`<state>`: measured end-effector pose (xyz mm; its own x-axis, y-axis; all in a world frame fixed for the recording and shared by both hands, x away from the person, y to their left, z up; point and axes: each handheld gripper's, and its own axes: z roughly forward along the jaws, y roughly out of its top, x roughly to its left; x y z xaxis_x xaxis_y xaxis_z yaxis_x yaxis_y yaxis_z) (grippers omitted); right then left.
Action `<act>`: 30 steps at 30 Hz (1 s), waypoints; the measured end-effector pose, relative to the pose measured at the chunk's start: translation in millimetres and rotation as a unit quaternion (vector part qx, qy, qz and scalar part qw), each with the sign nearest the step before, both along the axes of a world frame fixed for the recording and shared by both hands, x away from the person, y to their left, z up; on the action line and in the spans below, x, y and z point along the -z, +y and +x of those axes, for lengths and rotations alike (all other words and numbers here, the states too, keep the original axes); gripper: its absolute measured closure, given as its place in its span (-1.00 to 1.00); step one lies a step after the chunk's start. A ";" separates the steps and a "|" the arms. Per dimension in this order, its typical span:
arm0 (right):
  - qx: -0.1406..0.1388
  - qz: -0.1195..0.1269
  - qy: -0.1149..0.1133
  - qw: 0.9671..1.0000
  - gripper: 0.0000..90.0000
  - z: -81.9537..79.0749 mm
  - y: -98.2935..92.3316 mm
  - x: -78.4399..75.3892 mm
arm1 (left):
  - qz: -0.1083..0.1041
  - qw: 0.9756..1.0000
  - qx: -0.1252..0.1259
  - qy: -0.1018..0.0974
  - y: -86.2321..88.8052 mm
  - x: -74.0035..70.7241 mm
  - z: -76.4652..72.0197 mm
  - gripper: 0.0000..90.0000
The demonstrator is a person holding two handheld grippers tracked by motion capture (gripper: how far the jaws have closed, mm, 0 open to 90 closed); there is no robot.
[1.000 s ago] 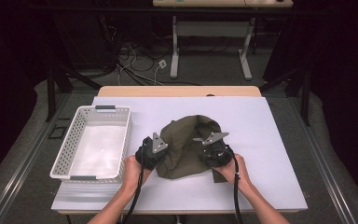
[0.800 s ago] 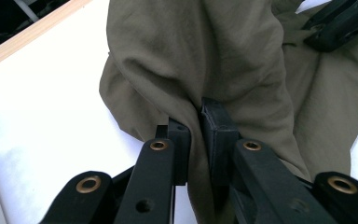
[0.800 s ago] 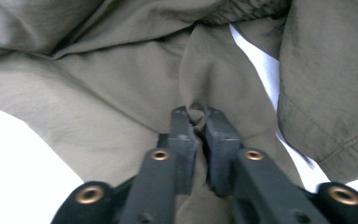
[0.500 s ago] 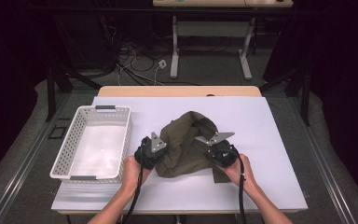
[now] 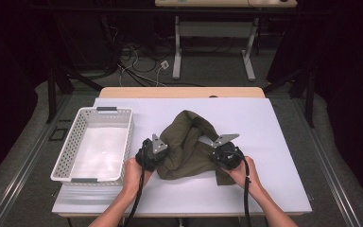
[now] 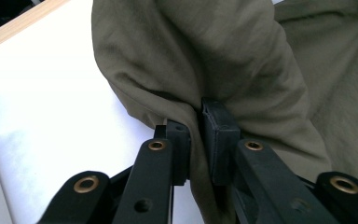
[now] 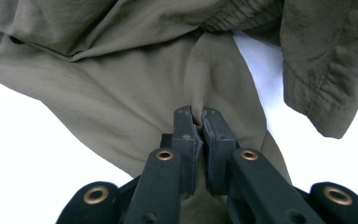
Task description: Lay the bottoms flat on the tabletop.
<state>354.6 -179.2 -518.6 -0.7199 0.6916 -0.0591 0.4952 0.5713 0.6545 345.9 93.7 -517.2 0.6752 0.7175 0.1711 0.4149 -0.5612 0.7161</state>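
An olive-green garment (image 5: 189,146) lies crumpled in the middle of the white table top. My left gripper (image 5: 165,152) is at its left edge and is shut on a fold of the cloth (image 6: 242,70); the fabric is pinched between the pads (image 6: 220,135). My right gripper (image 5: 213,152) is at the garment's right side. Its jaws have just been closing and then eased a touch, and they pinch a ridge of the cloth (image 7: 121,93) between the pads (image 7: 216,135). A hemmed flap (image 7: 321,70) hangs beyond the right gripper.
A white slotted basket (image 5: 66,151) stands at the table's left, close to my left hand. The white mat (image 5: 269,127) covers the table, whose wooden far edge (image 5: 179,92) shows behind. Another table's legs and cables are on the floor beyond.
The right gripper has shifted slightly to the right and closed on the cloth. The garment's heap has changed shape and spread between the two grippers. The left gripper has stayed put.
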 end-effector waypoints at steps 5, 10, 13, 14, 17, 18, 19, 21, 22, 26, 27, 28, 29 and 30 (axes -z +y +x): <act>0.009 0.017 -0.008 1.000 0.56 1.4 0.3 1.4 | 0.006 1.000 -0.002 -0.006 -0.9 -2.0 -2.5 0.71; 0.015 0.024 -0.006 1.000 0.43 4.8 3.3 5.5 | 0.018 1.000 -0.003 -0.017 -3.4 -5.8 -7.5 0.55; 0.009 0.020 -0.002 1.000 0.44 6.1 5.2 7.6 | 0.022 0.999 -0.004 -0.025 -4.8 -7.8 -10.0 0.42; 0.009 0.017 -0.002 1.000 0.47 6.6 5.4 8.7 | 0.021 0.999 -0.004 -0.026 -5.3 -8.1 -10.7 0.38; 0.012 0.019 0.009 1.000 0.59 7.6 5.6 10.7 | 0.028 0.999 -0.005 -0.032 -7.2 -11.9 -13.6 0.19; 0.014 0.028 0.001 1.000 0.67 8.1 6.1 13.0 | 0.028 0.999 -0.005 -0.036 -8.2 -13.5 -14.8 0.12; 0.013 0.026 0.009 1.000 0.74 8.2 6.1 13.0 | 0.032 0.999 -0.005 -0.038 -9.3 -15.6 -16.6 0.02; 0.012 0.023 0.012 1.000 0.85 8.5 6.2 14.0 | 0.034 0.998 -0.001 -0.047 -11.9 -19.1 -20.3 -0.09; 0.010 0.027 0.016 0.999 0.89 8.6 6.6 14.6 | 0.034 0.998 0.001 -0.050 -13.7 -20.3 -22.7 -0.13; 0.013 0.020 0.011 1.000 0.95 6.8 7.2 12.2 | 0.035 0.998 0.017 -0.051 -20.2 -20.0 -26.6 -0.19; 0.014 0.025 0.011 1.000 0.96 5.9 7.9 11.5 | 0.039 0.998 0.021 -0.050 -21.3 -17.9 -25.7 -0.13; 0.013 0.020 0.008 1.000 0.96 5.1 7.9 10.1 | 0.040 0.998 0.021 -0.048 -22.3 -13.6 -23.8 -0.04; 0.008 0.020 0.006 1.000 0.96 4.3 8.1 9.3 | 0.041 0.998 0.023 -0.044 -22.0 -10.8 -22.2 0.10; 0.010 0.020 0.002 1.000 0.97 3.7 8.5 9.1 | 0.038 0.998 0.023 -0.038 -21.0 -7.1 -19.6 0.22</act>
